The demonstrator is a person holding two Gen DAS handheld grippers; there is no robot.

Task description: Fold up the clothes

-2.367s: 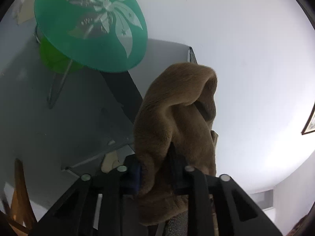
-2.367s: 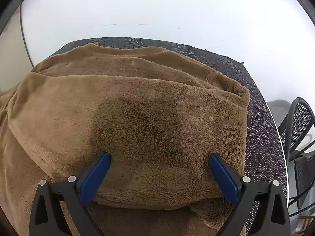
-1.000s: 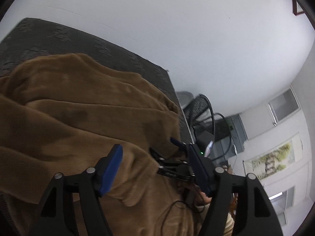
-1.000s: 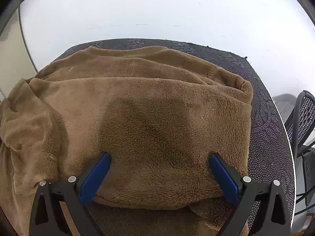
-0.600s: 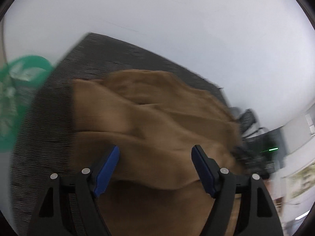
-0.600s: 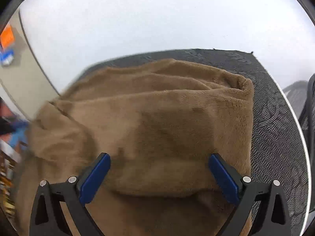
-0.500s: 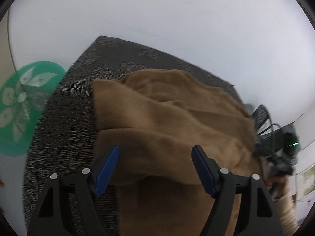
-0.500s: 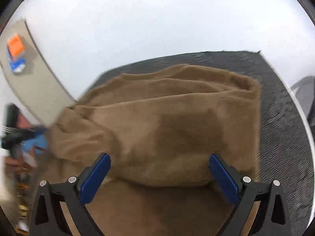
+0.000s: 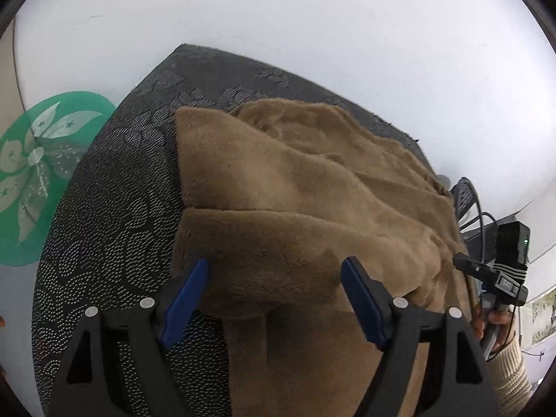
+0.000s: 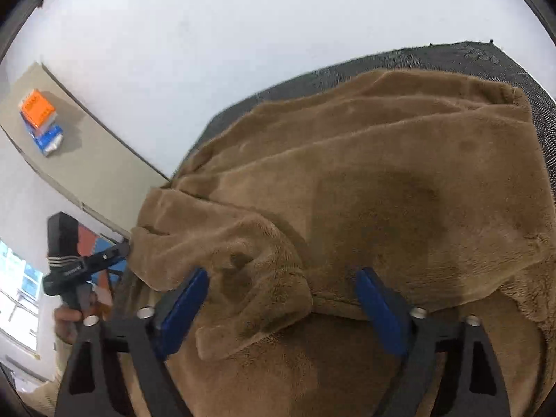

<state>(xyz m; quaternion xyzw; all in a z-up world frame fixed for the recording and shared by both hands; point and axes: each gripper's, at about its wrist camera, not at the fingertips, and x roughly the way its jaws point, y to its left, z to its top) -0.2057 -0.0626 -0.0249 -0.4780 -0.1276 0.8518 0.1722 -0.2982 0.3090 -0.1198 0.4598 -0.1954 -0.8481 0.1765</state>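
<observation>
Now both tongs hang wide over a brown fleece garment on the dark patterned tabletop.

Left wrist view: the left tongs (image 9: 274, 299) gape, holding nothing, above the near folded edge of the garment (image 9: 295, 208); the tabletop (image 9: 114, 208) shows bare at left, a green disc (image 9: 31, 173) beyond it. Right wrist view: the right tongs (image 10: 281, 309) likewise spread empty over the garment (image 10: 382, 191), its left part bunched in loose folds.

Plain brown garment (image 9: 305, 215), black mat (image 9: 114, 208) – pale dotted swirls, blue gripper pads (image 9: 184, 299)
</observation>
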